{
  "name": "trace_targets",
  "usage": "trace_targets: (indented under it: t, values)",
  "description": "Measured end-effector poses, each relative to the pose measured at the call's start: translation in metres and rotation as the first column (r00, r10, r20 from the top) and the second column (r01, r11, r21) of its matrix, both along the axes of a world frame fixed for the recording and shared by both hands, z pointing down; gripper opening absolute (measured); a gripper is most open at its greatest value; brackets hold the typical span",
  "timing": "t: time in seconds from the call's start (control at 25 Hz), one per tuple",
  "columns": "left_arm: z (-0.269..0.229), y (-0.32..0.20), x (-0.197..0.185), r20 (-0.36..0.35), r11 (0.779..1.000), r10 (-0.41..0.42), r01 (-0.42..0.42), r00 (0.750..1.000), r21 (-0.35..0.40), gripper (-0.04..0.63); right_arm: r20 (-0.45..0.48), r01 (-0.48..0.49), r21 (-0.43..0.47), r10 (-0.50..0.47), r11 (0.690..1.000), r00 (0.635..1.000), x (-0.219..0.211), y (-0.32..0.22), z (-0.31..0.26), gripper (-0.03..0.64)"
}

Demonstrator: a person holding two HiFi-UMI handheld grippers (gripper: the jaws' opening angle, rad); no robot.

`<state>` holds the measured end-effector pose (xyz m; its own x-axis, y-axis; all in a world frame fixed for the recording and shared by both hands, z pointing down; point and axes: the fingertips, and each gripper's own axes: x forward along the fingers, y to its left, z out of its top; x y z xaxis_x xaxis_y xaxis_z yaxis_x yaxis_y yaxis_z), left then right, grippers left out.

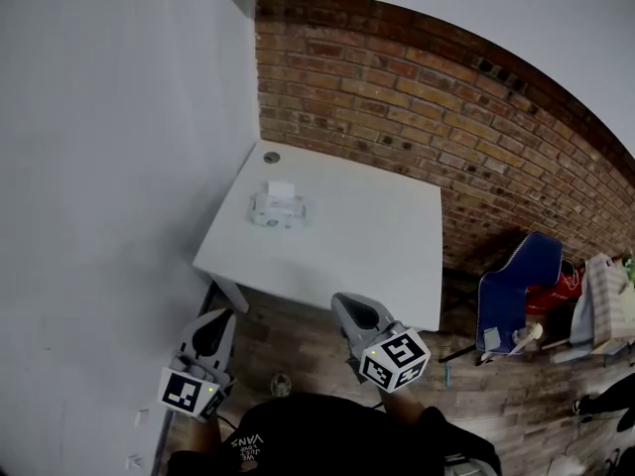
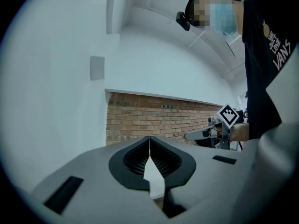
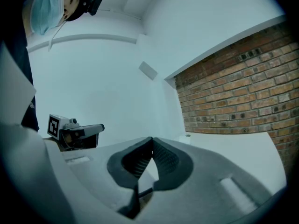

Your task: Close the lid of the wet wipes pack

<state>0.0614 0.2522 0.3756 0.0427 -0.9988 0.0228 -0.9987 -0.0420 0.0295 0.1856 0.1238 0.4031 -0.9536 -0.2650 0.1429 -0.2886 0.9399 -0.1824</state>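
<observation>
white square table (image 1: 397, 236), centre frame | left hand-held gripper (image 1: 220, 317), right hand-held gripper (image 1: 347, 303), lower centre: jaws pressed together, empty, likely poised for approach | soft white-green wet wipes pack (image 1: 278, 211), table's upper left | white lid (image 1: 281, 188) raised

You wear a black T-shirt (image 1: 327, 434) with white lettering (image 1: 248, 442), a light blue mask (image 3: 44, 10) and a small black camera (image 3: 96, 1) on your head. Your left gripper (image 1: 218, 317) and right gripper (image 1: 349, 303) are alike: smooth grey shells tapering to a point, with black ribbed pads (image 2: 163, 160) lining the jaws. Each carries a white cube, left (image 1: 189, 392) and right (image 1: 397, 358), printed with black square markers and showing a tiny green light.
</observation>
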Motion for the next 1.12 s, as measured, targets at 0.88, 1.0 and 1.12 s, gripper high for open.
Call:
trace_targets:
  t: [0.88, 1.0, 1.12]
  values:
    - [0.016, -0.044, -0.082, -0.029, 0.995, 0.095, -0.095, 0.995, -0.001, 0.002, -0.039, -0.085, -0.034, 0.084, 0.996, 0.996, -0.070, -0.031, 0.018, -0.003]
    - [0.023, -0.056, -0.089, 0.005, 0.996, 0.084, -0.084, 0.996, -0.010, 0.002, -0.040, -0.075, -0.034, 0.074, 0.997, 0.996, -0.077, -0.044, 0.020, -0.003]
    - [0.024, -0.074, -0.100, 0.024, 0.997, 0.073, -0.073, 0.997, -0.018, 0.002, -0.043, -0.058, -0.036, 0.056, 0.998, 0.997, -0.087, -0.061, 0.021, -0.003]
